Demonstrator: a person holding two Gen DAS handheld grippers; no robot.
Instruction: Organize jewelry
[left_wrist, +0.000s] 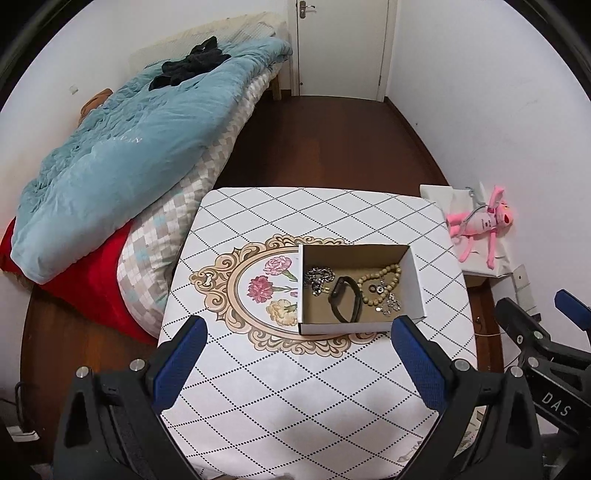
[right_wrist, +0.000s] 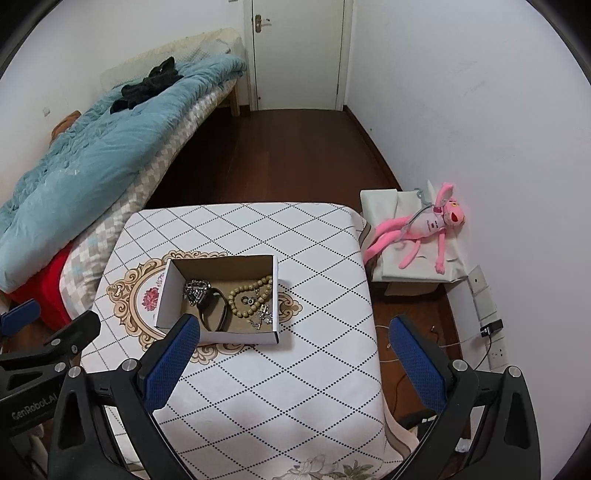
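Two grippers hover above the near edge of the table (left_wrist: 258, 387), and both sets of jaws are spread wide, holding nothing. Left gripper (left_wrist: 299, 343) faces the cardboard box (left_wrist: 354, 326) sitting on the floral medallion; right gripper (right_wrist: 295, 343) hangs just off its near right corner. Inside the box: wooden bead bracelet (left_wrist: 384, 280), black wristband (left_wrist: 345, 299), silver chain (left_wrist: 317, 277).

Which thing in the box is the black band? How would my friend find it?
Find the table with the diamond-patterned cloth and the open cardboard box on it. Inside, the black wristband lies in the middle, between a silver chain and a tan bead bracelet. It is the only smooth, dark loop.
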